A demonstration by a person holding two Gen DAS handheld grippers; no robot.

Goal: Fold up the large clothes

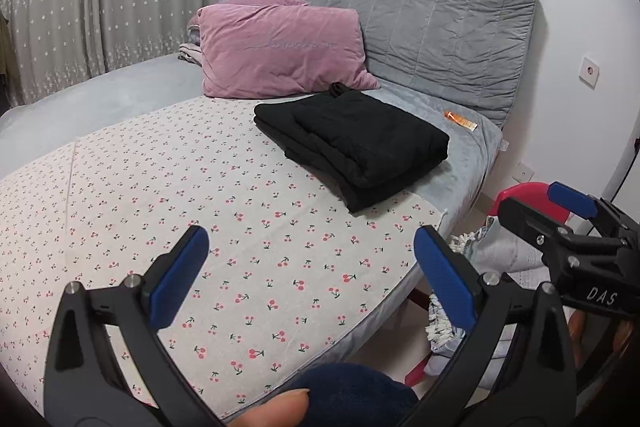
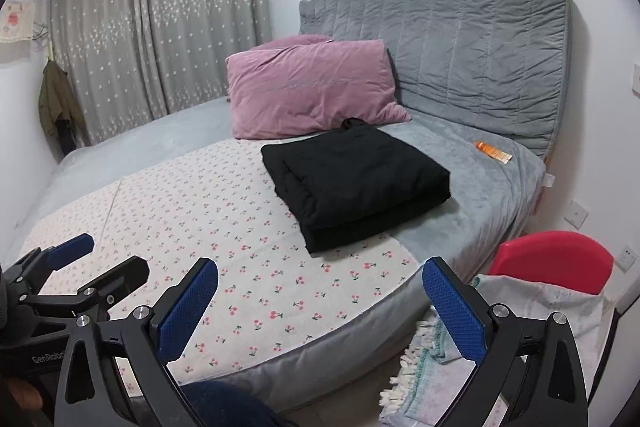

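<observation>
Round grey bed [image 2: 460, 227], right edge: folded black padded garment [image 2: 356, 183] overhangs cherry-print cotton sheet [image 2: 224, 227], may slump unfolded; left tongs [image 1: 310, 277], right tongs [image 2: 320, 311] open, empty.

Black garment [image 1: 354, 143] folded into thick rectangular stack, lying flat on bed, partly on cherry-print sheet [image 1: 200, 219], partly on grey cover, near pink pillow [image 1: 280, 47].

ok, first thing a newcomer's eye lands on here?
The folded black garment, lying half on the cherry-print sheet and half on the grey blanket, near the bed's right edge. Behind it a pink pillow leans on the grey quilted headboard. In the foreground, the left gripper and right gripper both gape open and empty.
</observation>
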